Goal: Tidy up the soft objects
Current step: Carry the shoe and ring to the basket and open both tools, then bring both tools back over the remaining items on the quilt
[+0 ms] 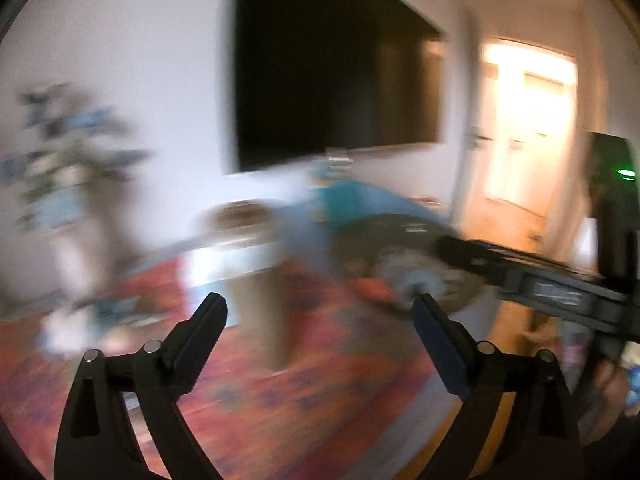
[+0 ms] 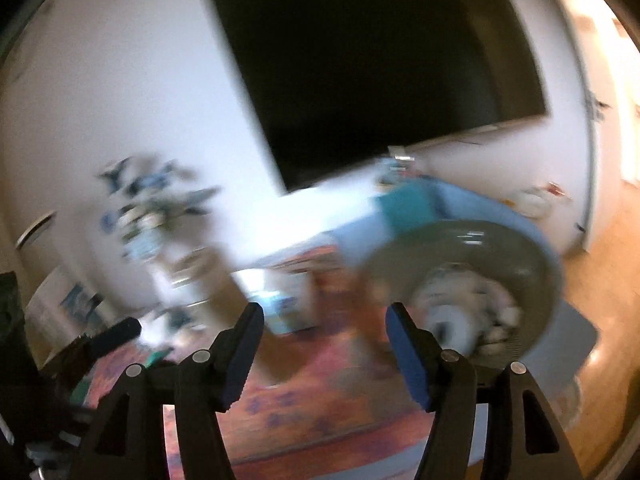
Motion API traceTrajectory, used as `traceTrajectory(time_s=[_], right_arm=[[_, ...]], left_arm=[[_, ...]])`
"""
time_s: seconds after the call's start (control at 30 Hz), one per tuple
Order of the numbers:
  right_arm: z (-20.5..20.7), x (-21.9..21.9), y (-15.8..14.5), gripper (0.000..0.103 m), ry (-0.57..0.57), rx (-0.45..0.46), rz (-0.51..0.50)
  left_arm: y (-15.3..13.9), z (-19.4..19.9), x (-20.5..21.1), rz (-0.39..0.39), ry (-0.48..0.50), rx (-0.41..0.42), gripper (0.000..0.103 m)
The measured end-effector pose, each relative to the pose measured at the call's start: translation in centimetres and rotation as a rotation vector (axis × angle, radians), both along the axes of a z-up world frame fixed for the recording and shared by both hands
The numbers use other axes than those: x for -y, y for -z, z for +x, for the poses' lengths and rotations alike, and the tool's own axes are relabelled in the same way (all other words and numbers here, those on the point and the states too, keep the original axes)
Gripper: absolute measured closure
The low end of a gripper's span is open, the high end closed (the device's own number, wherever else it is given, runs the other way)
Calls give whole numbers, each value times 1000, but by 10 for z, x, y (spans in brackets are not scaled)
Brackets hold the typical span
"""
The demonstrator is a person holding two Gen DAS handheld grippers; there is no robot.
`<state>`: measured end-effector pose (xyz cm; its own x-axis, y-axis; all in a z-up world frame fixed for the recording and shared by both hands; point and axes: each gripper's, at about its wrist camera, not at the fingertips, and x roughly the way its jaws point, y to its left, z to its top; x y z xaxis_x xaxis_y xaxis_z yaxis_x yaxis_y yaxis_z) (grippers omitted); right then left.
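basket [image 2: 460,256] on rug [image 2: 320,408], television [image 2: 380,68] behind

Glossy television [image 2: 376,76], woven rug [image 2: 320,400]

Both views motion-blurred. Large dark TV [image 2: 380,80] mounted on white wall [image 1: 140,60]. Red patterned rug [image 2: 312,408] on wood floor [image 2: 600,280]. Blurred plant [image 1: 68,152] at left. Bright doorway [image 1: 528,128] at right.

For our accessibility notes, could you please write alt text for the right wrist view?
Motion-blurred view: open black tongs, holding nothing, point at a round grey basket of pale soft items on a red patterned rug. Behind hangs a large dark wall screen.
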<state>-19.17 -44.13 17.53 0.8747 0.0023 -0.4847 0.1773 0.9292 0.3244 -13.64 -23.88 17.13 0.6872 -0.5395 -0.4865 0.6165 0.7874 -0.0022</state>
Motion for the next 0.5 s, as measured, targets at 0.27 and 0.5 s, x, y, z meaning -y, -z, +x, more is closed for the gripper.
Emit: traceTrajectory(time_s=[0.27,0.5], right_arm=[[58,-149,12,15,-302,-17,-59],[129,-241,76,15,-394,-99,-245]], left_arm=[[12,36,-138,141,-471,123,1],[74,97,-207,180,-623,34,1]])
